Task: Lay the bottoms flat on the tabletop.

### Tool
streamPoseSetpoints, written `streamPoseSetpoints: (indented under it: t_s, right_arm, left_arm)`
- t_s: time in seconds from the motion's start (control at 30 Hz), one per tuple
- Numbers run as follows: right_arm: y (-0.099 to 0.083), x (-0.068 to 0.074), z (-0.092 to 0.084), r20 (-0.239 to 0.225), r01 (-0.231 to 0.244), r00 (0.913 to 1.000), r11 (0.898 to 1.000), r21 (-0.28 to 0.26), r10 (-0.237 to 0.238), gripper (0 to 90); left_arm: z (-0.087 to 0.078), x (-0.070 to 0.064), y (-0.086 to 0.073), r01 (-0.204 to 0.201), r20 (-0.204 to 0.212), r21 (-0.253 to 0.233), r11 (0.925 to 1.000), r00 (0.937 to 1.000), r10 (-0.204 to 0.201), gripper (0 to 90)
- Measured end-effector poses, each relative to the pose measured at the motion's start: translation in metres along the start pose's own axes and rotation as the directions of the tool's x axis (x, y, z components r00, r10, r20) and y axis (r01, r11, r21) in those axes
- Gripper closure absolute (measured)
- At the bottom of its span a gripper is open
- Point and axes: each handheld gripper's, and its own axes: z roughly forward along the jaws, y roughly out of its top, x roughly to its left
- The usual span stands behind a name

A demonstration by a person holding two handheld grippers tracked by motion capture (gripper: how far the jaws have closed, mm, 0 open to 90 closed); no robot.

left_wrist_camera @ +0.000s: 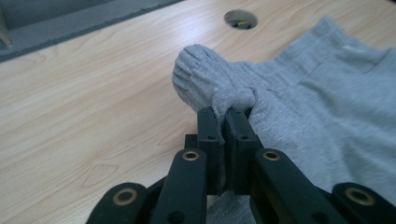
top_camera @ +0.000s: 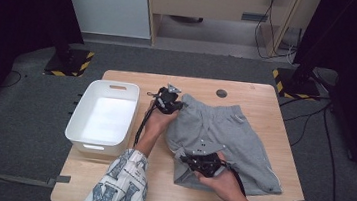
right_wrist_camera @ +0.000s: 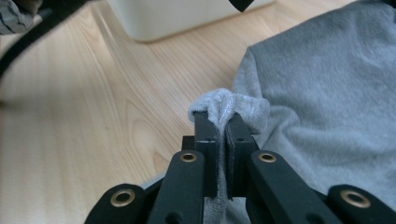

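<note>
At the left of the light wooden table point(top_camera: 107, 183) stands a white rectangular plastic bin point(top_camera: 103, 117), with nothing visible inside and no cloth touching it. Just to its right, the left gripper point(top_camera: 168, 101) is held near the far left corner of the pair of grey cotton jersey shorts point(top_camera: 232, 141); in the left gripper view its two black jaws stand pressed together on a bunched fold of that grey fabric point(left_wrist_camera: 208, 81), which puckers up out of the pinch above the wood. The shorts lie spread over the middle and right of the table, their waistband toward the far edge and a round cable hole point(top_camera: 221, 93) in the board just beyond them. Nearer the person, the right gripper point(top_camera: 203, 163) sits at the near left part of the shorts, and in the right gripper view its jaws are likewise clamped shut on a ridge of the grey cloth point(right_wrist_camera: 229, 105), with the white bin's base visible across the bare wood beyond. So both pinches look made, one on the far corner and one on the near one along the same left side. What seems left is the rest: lifting or folding the garment over, and probably carrying it across to the bin, since none of it is inside yet.
</note>
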Motion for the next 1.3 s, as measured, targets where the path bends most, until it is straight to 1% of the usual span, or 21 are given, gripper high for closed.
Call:
streamPoseSetpoints:
  t_s: [0.07, 0.17, 0.23, 0.33, 0.4, 0.43, 0.47, 0.53, 0.6, 0.7, 0.8, 0.87, 0.97, 1.03, 1.17, 1.3]
  right_arm:
    - [0.004, 0.001, -0.005, -0.006, -0.006, 1.0000, 1.000, -0.020, 0.006, 86.8]
    - [0.009, 0.002, -0.012, -0.012, -0.014, 0.9998, 0.999, -0.045, 0.013, 86.9]
    - [0.012, 0.002, -0.016, -0.013, -0.022, 0.9997, 0.998, -0.057, 0.022, 86.9]
    - [0.019, 0.005, -0.021, -0.021, -0.022, 0.9996, 0.997, -0.072, 0.021, 86.9]
    - [0.024, 0.007, -0.024, -0.031, -0.024, 0.9993, 0.996, -0.083, 0.021, 86.9]
    - [0.024, 0.007, -0.024, -0.031, -0.024, 0.9993, 0.996, -0.083, 0.021, 86.9]
    - [0.030, 0.008, -0.027, -0.047, -0.035, 0.9984, 0.995, -0.095, 0.030, 87.0]
    - [0.037, 0.009, -0.029, -0.059, -0.043, 0.9976, 0.993, -0.107, 0.037, 87.0]
    - [0.043, 0.011, -0.031, -0.077, -0.062, 0.9956, 0.991, -0.122, 0.052, 87.1]
    - [0.052, 0.015, -0.033, -0.099, -0.069, 0.9936, 0.987, -0.142, 0.055, 87.2]
    - [0.059, 0.020, -0.034, -0.104, -0.062, 0.9935, 0.986, -0.156, 0.045, 87.2]
    - [0.062, 0.022, -0.035, -0.104, -0.067, 0.9933, 0.984, -0.168, 0.050, 87.2]
    - [0.064, 0.026, -0.033, -0.108, -0.073, 0.9927, 0.981, -0.178, 0.054, 87.3]
    - [0.065, 0.029, -0.031, -0.109, -0.065, 0.9930, 0.981, -0.181, 0.046, 87.3]
    - [0.067, 0.036, -0.030, -0.106, -0.063, 0.9935, 0.977, -0.202, 0.042, 87.4]
    - [0.069, 0.039, -0.030, -0.099, -0.055, 0.9945, 0.976, -0.211, 0.035, 87.4]
  left_arm:
    - [-0.005, -0.002, 0.007, -0.019, -0.004, 0.009, 0.9998, 0.9998, 0.019, 86.1]
    - [-0.010, -0.002, 0.016, -0.019, 0.004, 0.007, 0.9998, 0.9998, 0.019, 86.4]
    - [-0.013, -0.002, 0.021, -0.026, 0.004, 0.007, 0.9996, 0.9996, 0.026, 86.5]
    - [-0.016, -0.001, 0.031, -0.043, 0.011, 0.007, 0.9990, 0.9990, 0.043, 86.7]
    - [-0.017, 0.000, 0.038, -0.046, 0.017, 0.008, 0.9989, 0.9988, 0.045, 86.9]
    - [-0.017, 0.000, 0.038, -0.046, 0.017, 0.008, 0.9989, 0.9988, 0.045, 86.9]
    - [-0.018, 0.002, 0.045, -0.046, 0.025, 0.006, 0.9989, 0.9987, 0.045, 87.0]
    - [-0.019, 0.004, 0.052, -0.048, 0.030, 0.009, 0.9988, 0.9984, 0.048, 87.1]
    - [-0.020, 0.006, 0.059, -0.059, 0.030, 0.013, 0.9982, 0.9978, 0.059, 87.2]
    - [-0.022, 0.009, 0.071, -0.067, 0.038, 0.012, 0.9976, 0.9970, 0.067, 87.4]
    - [-0.023, 0.011, 0.080, -0.084, 0.047, 0.017, 0.9963, 0.9954, 0.083, 87.5]
    - [-0.023, 0.011, 0.084, -0.095, 0.053, 0.016, 0.9954, 0.9942, 0.094, 87.5]
    - [-0.023, 0.012, 0.089, -0.098, 0.068, 0.004, 0.9952, 0.9929, 0.097, 87.6]
    - [-0.024, 0.013, 0.091, -0.100, 0.072, -0.001, 0.9950, 0.9924, 0.100, 87.6]
    - [-0.027, 0.016, 0.095, -0.116, 0.073, 0.002, 0.9932, 0.9906, 0.116, 87.6]
    - [-0.027, 0.015, 0.097, -0.129, 0.079, -0.003, 0.9917, 0.9885, 0.129, 87.6]
